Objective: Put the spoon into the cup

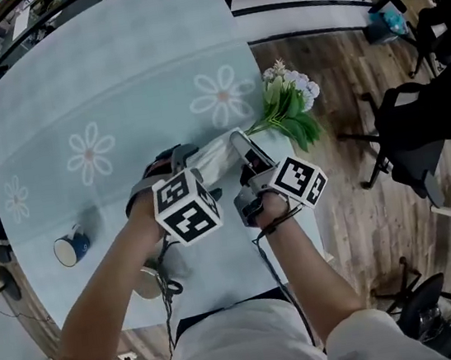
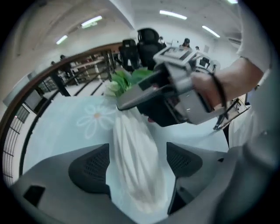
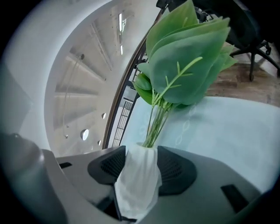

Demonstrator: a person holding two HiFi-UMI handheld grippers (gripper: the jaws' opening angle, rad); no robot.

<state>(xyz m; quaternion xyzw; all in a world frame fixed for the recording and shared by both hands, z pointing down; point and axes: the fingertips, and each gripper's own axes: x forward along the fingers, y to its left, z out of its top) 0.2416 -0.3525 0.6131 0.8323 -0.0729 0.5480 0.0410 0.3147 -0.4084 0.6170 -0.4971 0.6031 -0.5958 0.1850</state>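
Note:
A bouquet with green leaves (image 3: 188,57) and pale flowers (image 1: 290,91) lies over the table's right edge. Its stems sit in a white paper wrapper (image 1: 218,158). My right gripper (image 3: 140,168) is shut on the wrapper (image 3: 138,179) near the stems. My left gripper (image 2: 138,164) is open, and the wrapper's lower end (image 2: 135,162) lies between its pads without touching them. In the head view both grippers (image 1: 169,164) (image 1: 242,146) meet at the wrapper. A blue cup (image 1: 72,246) stands at the table's left. No spoon is in sight.
The round table wears a light blue cloth with white flower prints (image 1: 88,153). A beige round thing (image 1: 148,281) shows partly under my left forearm. Black chairs (image 1: 418,127) stand on the wooden floor to the right. A dark railing (image 2: 39,92) runs behind the table.

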